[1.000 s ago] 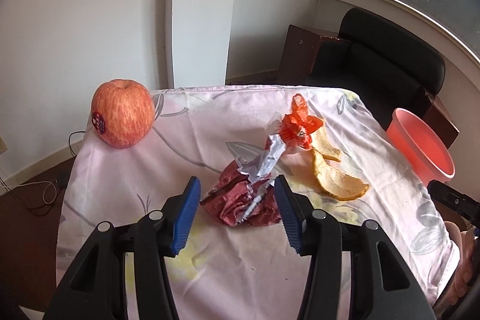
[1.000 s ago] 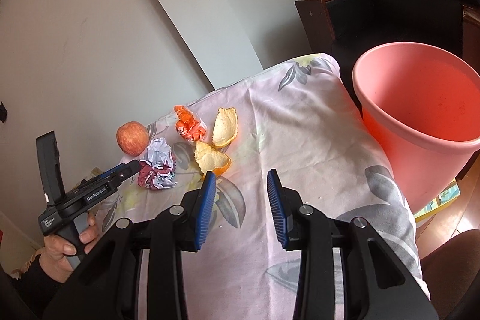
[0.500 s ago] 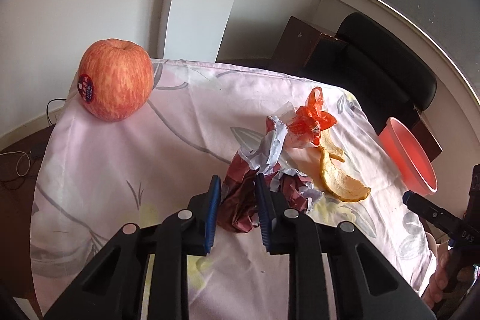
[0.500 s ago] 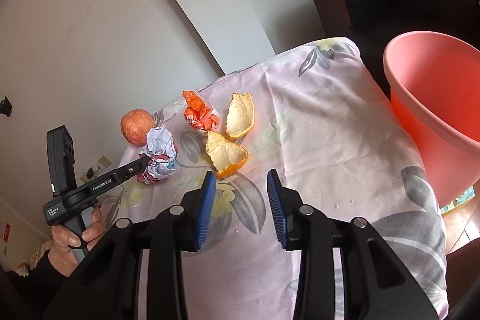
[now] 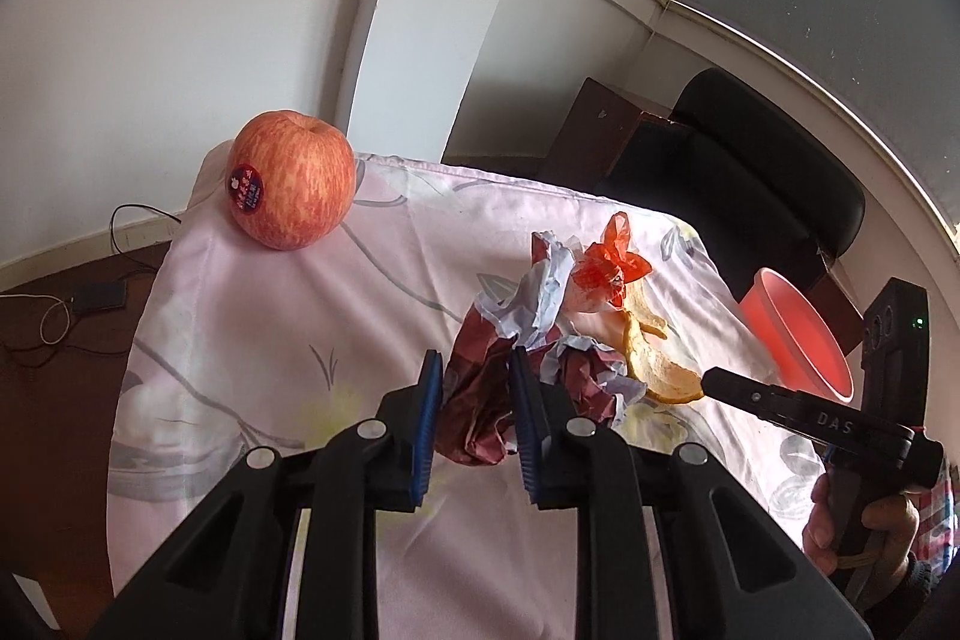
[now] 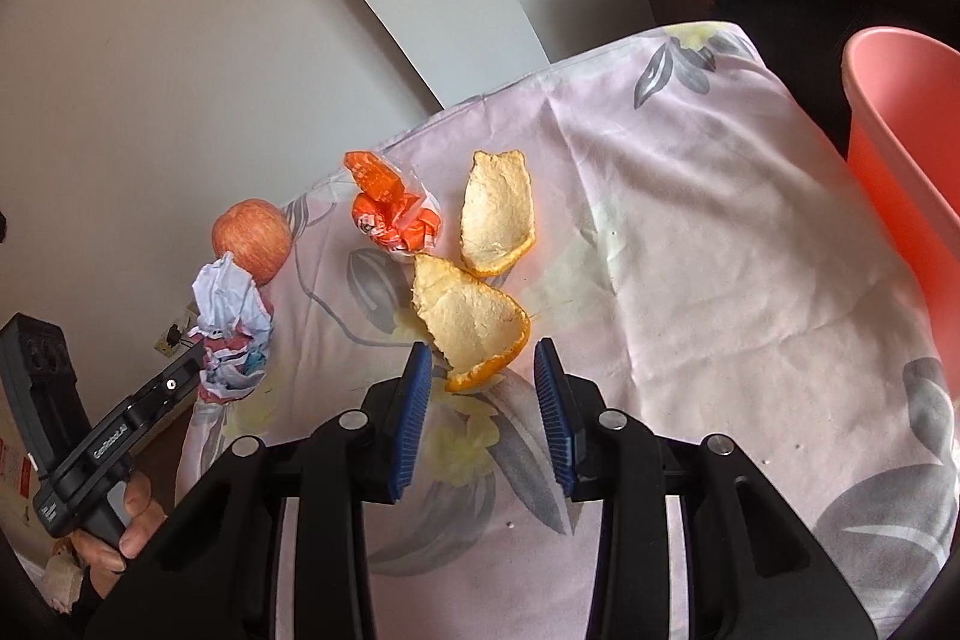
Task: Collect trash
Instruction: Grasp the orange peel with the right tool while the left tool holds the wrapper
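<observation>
**Left claw has closed on the crumpled wrapper**

The crumpled wrapper (image 5: pixel 522 352), dark red with a pale paper part standing up, sits near the middle of the tabletop, a little toward the left edge as we hold the tools. The left gripper (image 5: pixel 474 400) has just been closing around it: a second ago its jaws stood wide on both sides of the wrapper, and now the blue pads press into the dark red part, so we have it pinched. In the right wrist view the wrapper seems to hang from the claw, slightly above the cloth, but we cannot be sure it is fully lifted.

Just beside the wrapper, toward the right edge, lie the orange plastic wrapper (image 5: pixel 609 268) and two orange peels. The near peel (image 6: pixel 474 322) now lies just in front of the right gripper (image 6: pixel 480 376), whose jaws stay partly open and hold nothing; its tips are closer to the peel than before.

The pink bin (image 6: pixel 900 148) stands beyond the right edge of the tabletop. The apple (image 5: pixel 292 187) rests at the far left corner.

We judge that the first piece of trash is secured and should go to the bin next.
</observation>
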A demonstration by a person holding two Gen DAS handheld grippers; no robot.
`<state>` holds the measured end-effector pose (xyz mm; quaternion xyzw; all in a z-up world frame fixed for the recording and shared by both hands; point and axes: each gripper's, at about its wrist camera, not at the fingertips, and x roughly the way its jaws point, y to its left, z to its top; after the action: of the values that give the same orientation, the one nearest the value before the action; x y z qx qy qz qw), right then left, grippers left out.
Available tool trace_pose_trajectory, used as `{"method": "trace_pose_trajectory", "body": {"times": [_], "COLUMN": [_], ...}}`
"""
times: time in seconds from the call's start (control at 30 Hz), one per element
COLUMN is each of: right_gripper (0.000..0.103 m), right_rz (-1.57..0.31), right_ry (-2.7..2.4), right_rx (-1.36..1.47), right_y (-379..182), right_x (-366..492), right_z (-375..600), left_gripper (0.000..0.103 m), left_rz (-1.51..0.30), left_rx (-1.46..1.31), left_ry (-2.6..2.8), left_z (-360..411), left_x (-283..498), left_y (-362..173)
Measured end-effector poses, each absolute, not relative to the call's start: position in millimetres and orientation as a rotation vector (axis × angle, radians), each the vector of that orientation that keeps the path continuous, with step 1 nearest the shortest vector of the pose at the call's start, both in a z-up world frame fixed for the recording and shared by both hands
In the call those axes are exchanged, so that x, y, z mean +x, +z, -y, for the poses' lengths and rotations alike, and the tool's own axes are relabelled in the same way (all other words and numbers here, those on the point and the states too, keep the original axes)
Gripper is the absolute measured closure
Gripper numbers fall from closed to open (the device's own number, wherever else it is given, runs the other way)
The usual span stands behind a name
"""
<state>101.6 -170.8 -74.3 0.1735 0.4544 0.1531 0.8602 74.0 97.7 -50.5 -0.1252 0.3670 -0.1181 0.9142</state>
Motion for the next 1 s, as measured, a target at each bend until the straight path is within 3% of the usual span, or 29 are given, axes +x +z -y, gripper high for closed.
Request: {"method": "trace_pose_trajectory", "body": {"times": [0.2, 0.23, 0.33, 0.37, 1.0], "right_gripper": [0.067, 0.070, 0.093, 0.094, 0.098], "right_rz": [-0.995, -0.987, -0.970, -0.966, -0.776], "right_ry": [0.297, 0.300, 0.293, 0.295, 0.226], "right_rx": [0.361, 0.342, 0.294, 0.296, 0.335], "right_y": [-88.7, -88.3, -86.2, -86.1, -29.1], "right_x": [112.0, 110.6, 106.1, 104.2, 48.1], "right_z": [166.1, 165.1, 163.0, 162.9, 224.6], "left_gripper": [0.082, 0.082, 0.082, 0.082, 0.082], "left_rz": [-0.755, -0.754, -0.752, -0.751, -0.725], "left_rx": [-0.260, -0.259, -0.254, -0.254, -0.219], "left_ry": [-0.249, -0.251, -0.258, -0.260, -0.342], "left_z": [-96.5, -95.9, -92.3, -91.0, -48.5], "left_x": [67.2, 66.0, 64.0, 63.6, 45.1], "left_y": [-49.2, -48.5, -46.7, -46.3, -22.7]}}
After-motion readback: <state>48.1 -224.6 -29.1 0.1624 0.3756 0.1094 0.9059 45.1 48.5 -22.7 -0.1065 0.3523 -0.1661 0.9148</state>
